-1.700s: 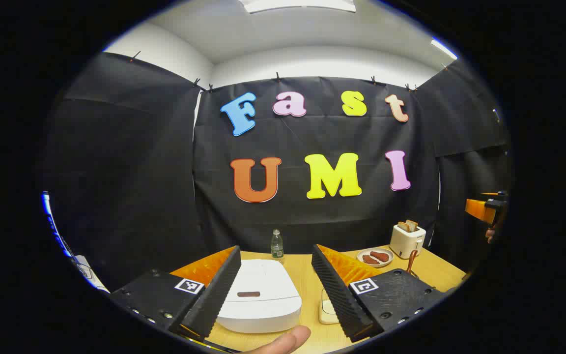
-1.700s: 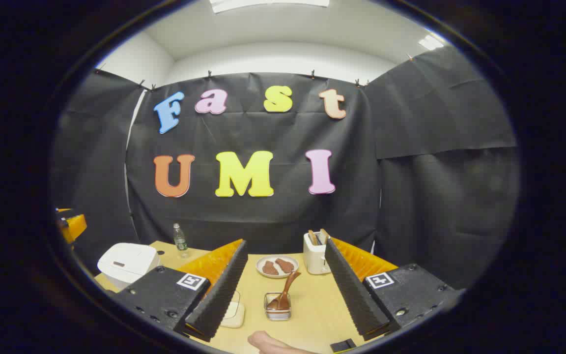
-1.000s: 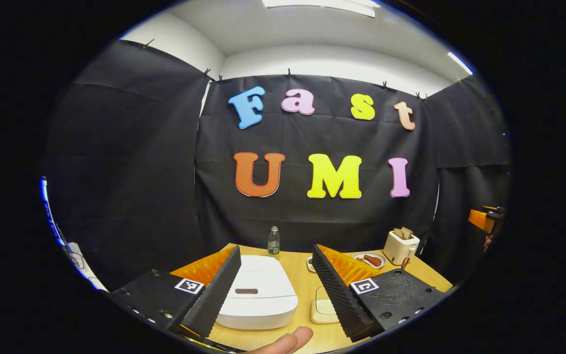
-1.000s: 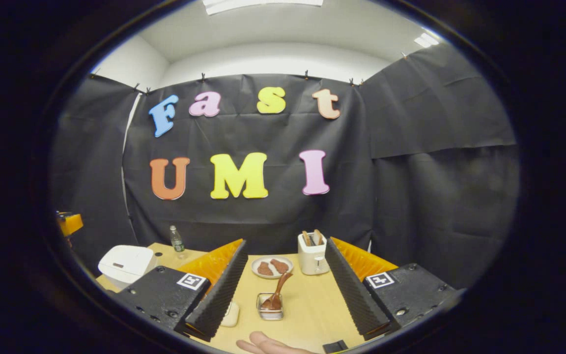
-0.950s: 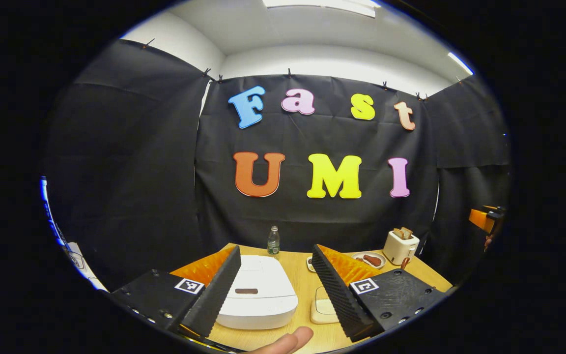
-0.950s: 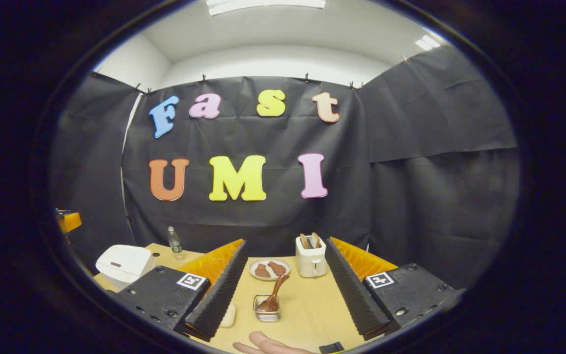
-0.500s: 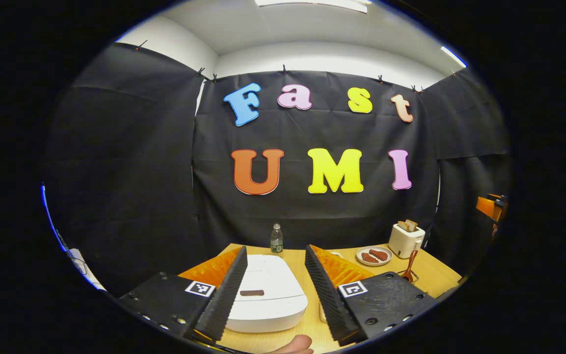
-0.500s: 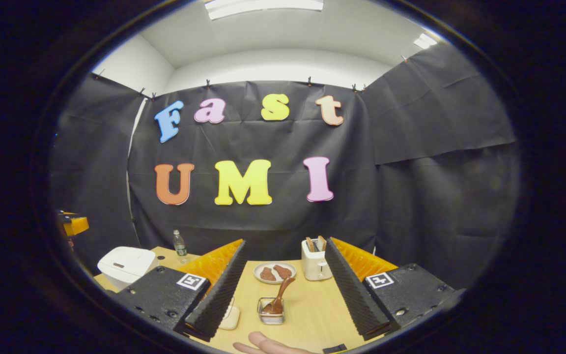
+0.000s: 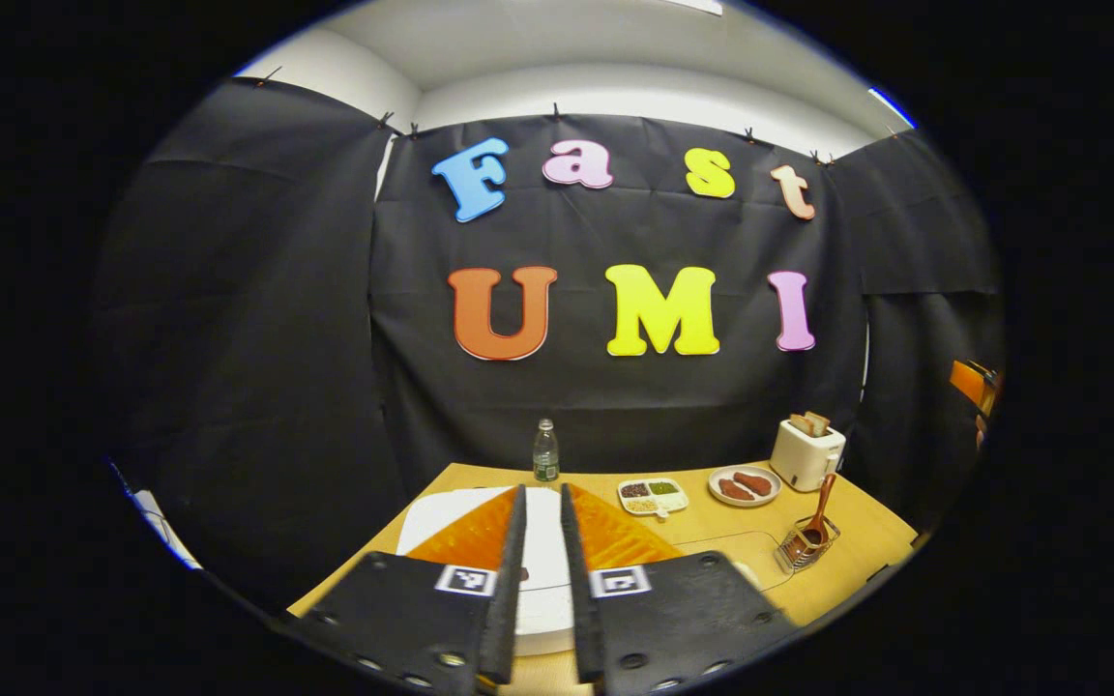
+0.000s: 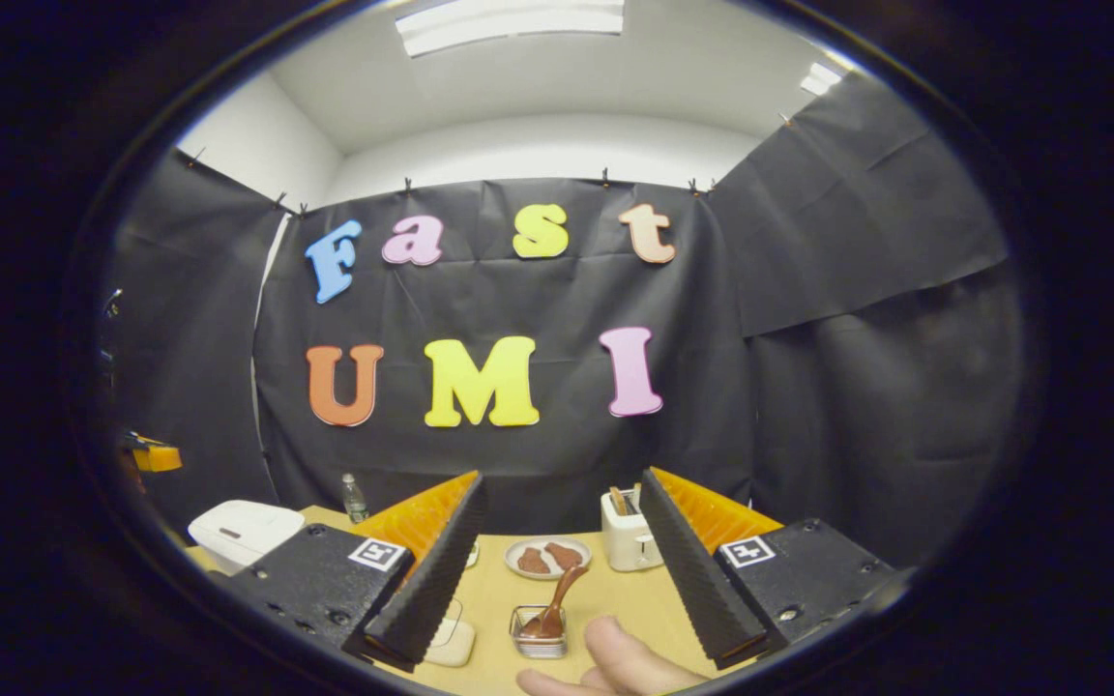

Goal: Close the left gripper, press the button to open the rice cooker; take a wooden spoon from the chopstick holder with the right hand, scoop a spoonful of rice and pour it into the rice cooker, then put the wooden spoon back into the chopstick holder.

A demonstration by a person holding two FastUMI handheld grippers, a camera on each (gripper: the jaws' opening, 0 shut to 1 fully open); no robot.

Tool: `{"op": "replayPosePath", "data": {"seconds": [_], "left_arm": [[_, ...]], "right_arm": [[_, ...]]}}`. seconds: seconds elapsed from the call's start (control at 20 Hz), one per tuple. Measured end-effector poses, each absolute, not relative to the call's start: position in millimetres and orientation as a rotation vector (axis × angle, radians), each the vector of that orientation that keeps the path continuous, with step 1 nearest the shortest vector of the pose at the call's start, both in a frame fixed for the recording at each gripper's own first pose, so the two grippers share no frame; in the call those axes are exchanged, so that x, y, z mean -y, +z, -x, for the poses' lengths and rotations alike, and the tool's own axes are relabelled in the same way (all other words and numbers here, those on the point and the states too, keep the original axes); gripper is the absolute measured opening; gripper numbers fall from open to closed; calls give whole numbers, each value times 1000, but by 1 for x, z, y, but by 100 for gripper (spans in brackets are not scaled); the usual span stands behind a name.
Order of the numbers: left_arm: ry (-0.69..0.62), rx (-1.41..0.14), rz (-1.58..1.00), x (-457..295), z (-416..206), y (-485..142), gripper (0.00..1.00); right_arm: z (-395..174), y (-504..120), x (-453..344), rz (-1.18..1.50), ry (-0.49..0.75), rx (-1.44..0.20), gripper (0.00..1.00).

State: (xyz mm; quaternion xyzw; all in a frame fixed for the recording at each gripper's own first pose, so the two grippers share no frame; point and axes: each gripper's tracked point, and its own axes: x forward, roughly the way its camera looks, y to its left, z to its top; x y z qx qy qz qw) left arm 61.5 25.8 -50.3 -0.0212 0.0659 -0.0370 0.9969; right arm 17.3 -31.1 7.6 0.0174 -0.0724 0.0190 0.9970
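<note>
Standing in the chopstick holder, wooden spoon.

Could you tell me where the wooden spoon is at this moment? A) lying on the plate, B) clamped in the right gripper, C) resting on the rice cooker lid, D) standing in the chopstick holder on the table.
D: in the right gripper view the wooden spoon stands in the chopstick holder, ahead of the open right gripper, which holds nothing.

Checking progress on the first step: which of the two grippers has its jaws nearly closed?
The left gripper: its jaws stand almost together in front of the white rice cooker. The right gripper has wide-open jaws.
</note>
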Motion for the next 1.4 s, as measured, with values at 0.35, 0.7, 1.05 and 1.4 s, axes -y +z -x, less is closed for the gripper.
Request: {"op": "replayPosePath", "data": {"seconds": [0.35, 0.7, 1.05, 1.4], "left_arm": [[2, -260, -16, -44, -94, -88, 0], [73, -430, -47, -68, -128, -157, 0], [69, -509, -37, -68, -133, -199, 0], [66, -559, -3, -68, -130, -217, 0]], "right_arm": [[-31, -14, 33, -97, 99, 97, 100], [-62, -49, 38, -42, 138, 22, 100], [-76, -76, 41, 97, 53, 31, 100], [-77, -88, 34, 63, 67, 11, 100]]}}
